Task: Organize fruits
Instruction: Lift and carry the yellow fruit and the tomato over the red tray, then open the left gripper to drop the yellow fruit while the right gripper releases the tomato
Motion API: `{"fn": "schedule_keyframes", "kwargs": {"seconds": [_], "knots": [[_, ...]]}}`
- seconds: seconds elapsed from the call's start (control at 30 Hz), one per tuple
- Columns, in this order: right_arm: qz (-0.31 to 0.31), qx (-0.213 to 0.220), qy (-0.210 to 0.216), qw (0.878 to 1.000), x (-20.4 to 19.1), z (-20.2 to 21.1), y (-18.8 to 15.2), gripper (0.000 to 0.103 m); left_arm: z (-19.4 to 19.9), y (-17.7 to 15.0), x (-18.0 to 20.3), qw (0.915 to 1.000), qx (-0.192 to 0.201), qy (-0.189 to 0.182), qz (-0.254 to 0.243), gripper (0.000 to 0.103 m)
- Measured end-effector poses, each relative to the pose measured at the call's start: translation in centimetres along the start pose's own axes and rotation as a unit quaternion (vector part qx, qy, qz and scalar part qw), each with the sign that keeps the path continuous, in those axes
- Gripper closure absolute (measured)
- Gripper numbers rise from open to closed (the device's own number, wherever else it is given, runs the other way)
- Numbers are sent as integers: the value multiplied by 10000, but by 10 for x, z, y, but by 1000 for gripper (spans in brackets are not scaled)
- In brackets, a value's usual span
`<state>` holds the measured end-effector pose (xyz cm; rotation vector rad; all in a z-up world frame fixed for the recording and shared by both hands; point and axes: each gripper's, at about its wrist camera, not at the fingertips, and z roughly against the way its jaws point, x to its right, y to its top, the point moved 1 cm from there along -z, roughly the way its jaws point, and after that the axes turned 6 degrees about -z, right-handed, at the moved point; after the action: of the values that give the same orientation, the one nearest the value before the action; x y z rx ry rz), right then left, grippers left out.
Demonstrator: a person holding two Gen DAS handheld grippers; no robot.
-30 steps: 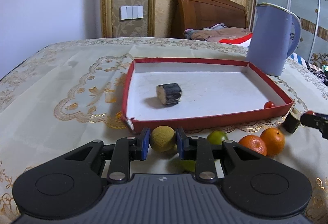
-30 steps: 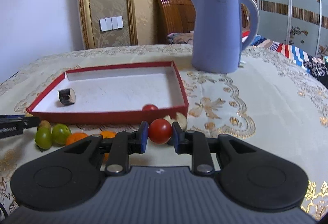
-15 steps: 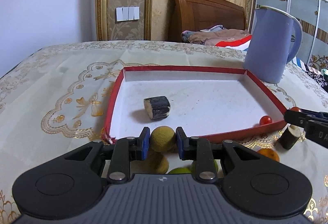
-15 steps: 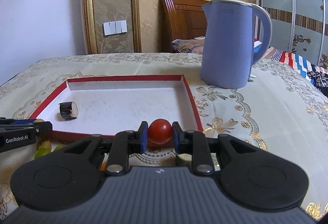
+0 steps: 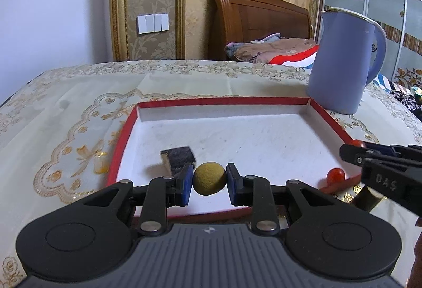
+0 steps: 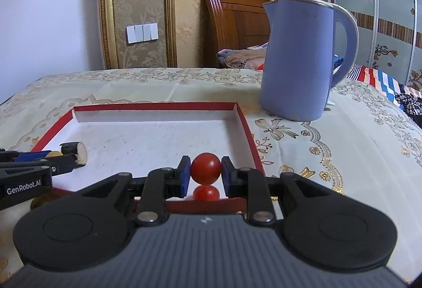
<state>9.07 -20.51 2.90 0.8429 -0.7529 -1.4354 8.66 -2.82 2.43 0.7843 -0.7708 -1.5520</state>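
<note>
Left gripper, level at lower centre frame, clamps a yellow-brown fruit over the red tray. Right gripper clamps a red tomato above the tray's near right corner.

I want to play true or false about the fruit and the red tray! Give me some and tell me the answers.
1. The left gripper holds a yellow-brown round fruit. True.
2. The right gripper is empty. False: it grips a red tomato.
3. Another small red tomato lies in the red tray. True.
4. The blue kettle stands inside the tray. False: it stands on the tablecloth beyond the tray's corner.
</note>
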Motion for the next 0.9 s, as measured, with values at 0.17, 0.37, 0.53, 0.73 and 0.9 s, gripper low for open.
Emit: {"fn": "schedule_keyframes", "kwargs": {"seconds": [0.17,0.37,0.53,0.73,0.9], "knots": [[-57,-105,-58,9999,2,-15,2,79,-16,8,6,10000,-1,63,-38,76],[-59,-215,-206,9995,2,-41,8,79,-40,11,6,9991,30,429,-67,76],[-137,-408,-190,9989,2,-63,12,79,-50,17,2,9981,132,596,-3,76],[9,-439,-267,9987,-6,-78,15,79,-63,24,2,9965,187,815,-40,76],[-56,-515,-300,9982,-4,-85,15,79,-72,31,5,9954,119,940,-112,76]]}}
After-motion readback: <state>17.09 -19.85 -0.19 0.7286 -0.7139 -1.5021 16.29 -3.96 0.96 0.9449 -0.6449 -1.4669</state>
